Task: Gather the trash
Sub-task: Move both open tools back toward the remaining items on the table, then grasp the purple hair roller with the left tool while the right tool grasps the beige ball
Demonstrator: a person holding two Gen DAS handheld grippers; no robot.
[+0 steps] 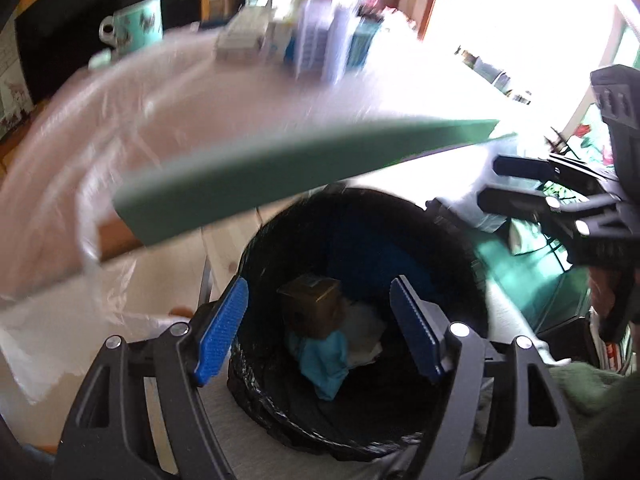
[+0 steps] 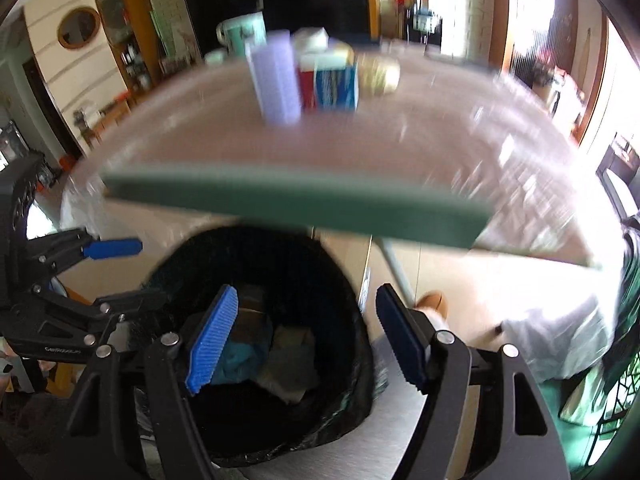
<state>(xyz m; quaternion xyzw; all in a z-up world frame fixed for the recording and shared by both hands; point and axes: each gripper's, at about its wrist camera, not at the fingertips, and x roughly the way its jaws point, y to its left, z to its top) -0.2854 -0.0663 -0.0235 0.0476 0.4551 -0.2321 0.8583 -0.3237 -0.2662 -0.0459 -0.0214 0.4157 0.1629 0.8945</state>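
Fingers (image 1: 219,336) spread above crumpled trash (image 1: 325,360) in black-lined bin (image 1: 472,264)

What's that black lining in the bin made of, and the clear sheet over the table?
The bin lining looks like thin glossy black plastic film: it crinkles and glints along the rim. The table cover seems to be clear soft plastic sheeting, judging by its shiny wrinkles and the loose fold hanging off the edge, though motion blur leaves that uncertain.
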